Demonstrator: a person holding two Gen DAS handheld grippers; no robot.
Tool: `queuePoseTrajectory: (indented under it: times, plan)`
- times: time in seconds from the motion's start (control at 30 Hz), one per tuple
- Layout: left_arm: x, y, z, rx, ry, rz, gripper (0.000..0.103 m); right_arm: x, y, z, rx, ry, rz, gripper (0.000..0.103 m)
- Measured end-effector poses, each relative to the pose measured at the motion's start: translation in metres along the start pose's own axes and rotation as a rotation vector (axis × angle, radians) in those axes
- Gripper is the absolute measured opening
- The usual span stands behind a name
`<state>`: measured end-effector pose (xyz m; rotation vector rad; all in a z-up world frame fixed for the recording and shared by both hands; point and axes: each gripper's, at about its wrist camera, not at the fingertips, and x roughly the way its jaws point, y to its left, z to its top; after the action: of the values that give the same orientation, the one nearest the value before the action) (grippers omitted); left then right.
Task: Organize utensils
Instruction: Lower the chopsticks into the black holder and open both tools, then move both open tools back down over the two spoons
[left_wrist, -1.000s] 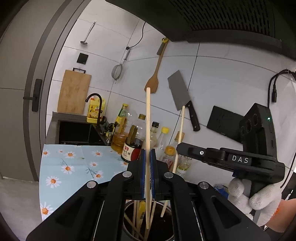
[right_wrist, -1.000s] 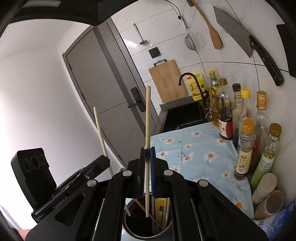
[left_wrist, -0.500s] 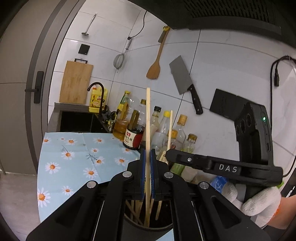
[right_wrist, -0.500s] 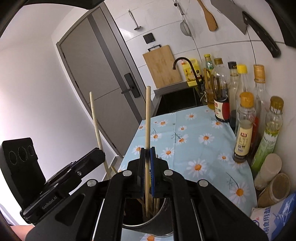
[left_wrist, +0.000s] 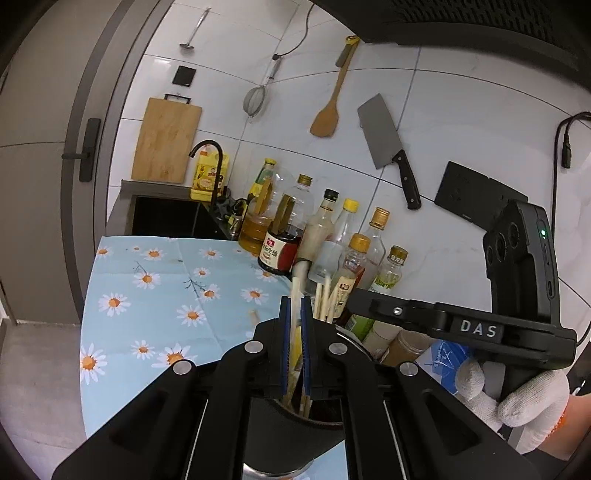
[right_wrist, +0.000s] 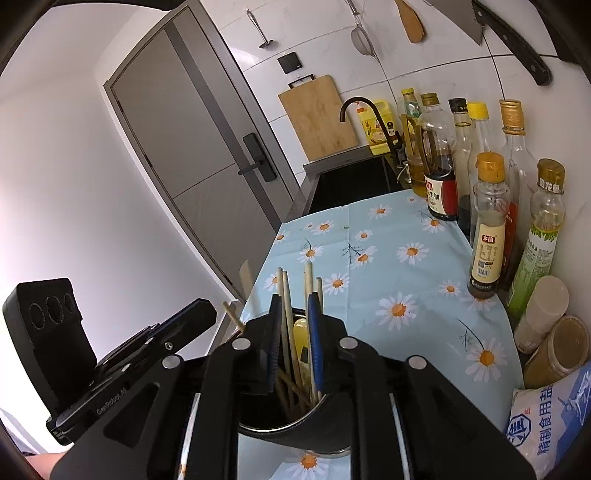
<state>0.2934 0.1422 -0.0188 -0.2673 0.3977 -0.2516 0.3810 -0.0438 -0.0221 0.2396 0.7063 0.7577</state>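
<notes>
Counter (right_wrist: 295, 192): covered by a pale blue daisy-print cloth (right_wrist: 391, 258), with a dark sink (right_wrist: 354, 181) at its far end. On the cloth, near edge: dark cylindrical utensil holder (right_wrist: 314, 421) containing chopsticks (right_wrist: 282, 295). Along the tiled wall: a row of sauce and oil bottles (right_wrist: 487, 229), two squat capped jars (right_wrist: 554, 343), and a blue-printed salt bag (right_wrist: 550, 417) at the near corner.
</notes>
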Motion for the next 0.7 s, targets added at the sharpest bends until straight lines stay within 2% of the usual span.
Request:
queuePoseTrajectory:
  times: [0.2,0.3,0.5,0.7]
  plan:
    - [-0.011,0.006,0.000,-0.020,-0.008,0.018,0.005,-0.010,0.006,0.000,-0.005,-0.006,0.004,0.016]
    - [-0.016,0.005,0.001,-0.024,-0.012,0.020,0.013,-0.015,0.012,0.001,-0.020,-0.010,0.004,0.016]
    - [-0.035,0.002,0.002,-0.022,-0.029,0.045,0.013,-0.031,0.029,0.001,-0.075,-0.028,-0.009,0.017]
    - [-0.056,-0.002,-0.003,-0.024,0.007,0.043,0.013,-0.052,0.041,-0.004,-0.103,-0.019,-0.012,0.018]
